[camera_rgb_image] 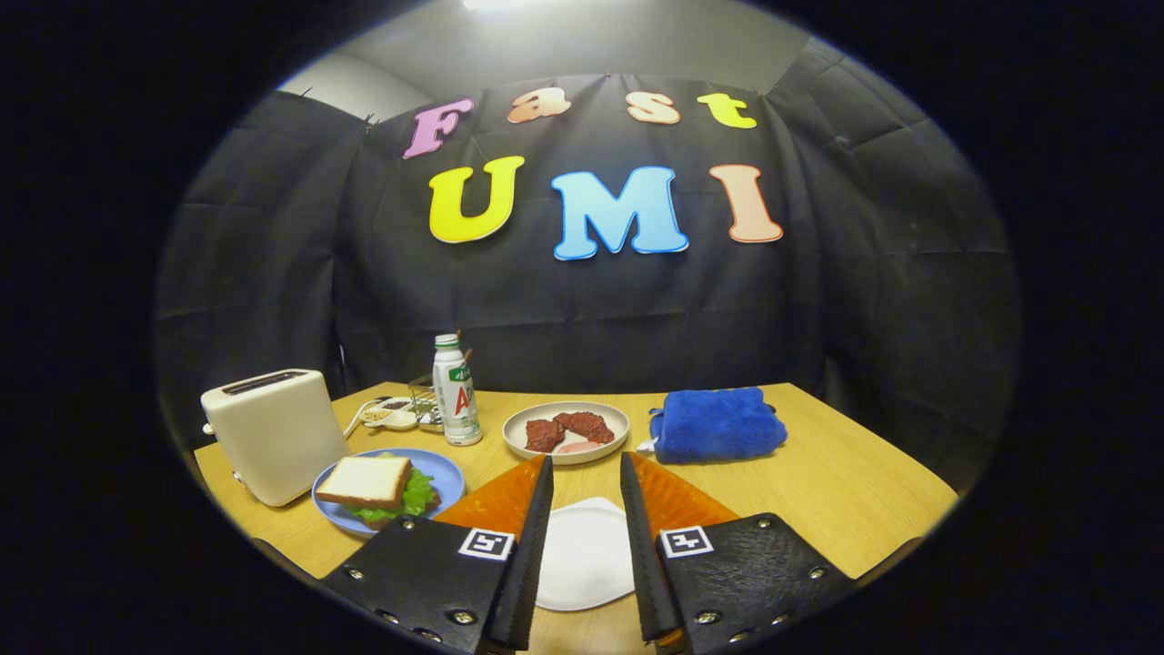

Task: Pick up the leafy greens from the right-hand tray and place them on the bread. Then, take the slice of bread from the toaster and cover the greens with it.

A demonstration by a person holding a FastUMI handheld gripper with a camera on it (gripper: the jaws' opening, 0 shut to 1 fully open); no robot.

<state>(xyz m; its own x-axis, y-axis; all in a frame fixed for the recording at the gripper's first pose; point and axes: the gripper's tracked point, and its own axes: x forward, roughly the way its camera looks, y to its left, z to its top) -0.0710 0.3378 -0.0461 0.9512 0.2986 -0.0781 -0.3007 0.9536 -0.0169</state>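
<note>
Bread [365, 480] atop greens [411, 498], beyond-left of fingers [533, 528], parted, empty.

A bottle [456, 389] stood beyond the gripper's [586, 468] parted fingers, its label too small to make out. Each finger [491, 544] carried a square black-and-white marker.

Gripper [587, 468] fingers apart, empty, above white plate [582, 555]. Left of them: blue plate [446, 473] with bread [366, 480] over greens [414, 498]; toaster [273, 432] just beyond. Ahead: meat plate [566, 430], bottle [455, 391], blue cloth [717, 423]
</note>
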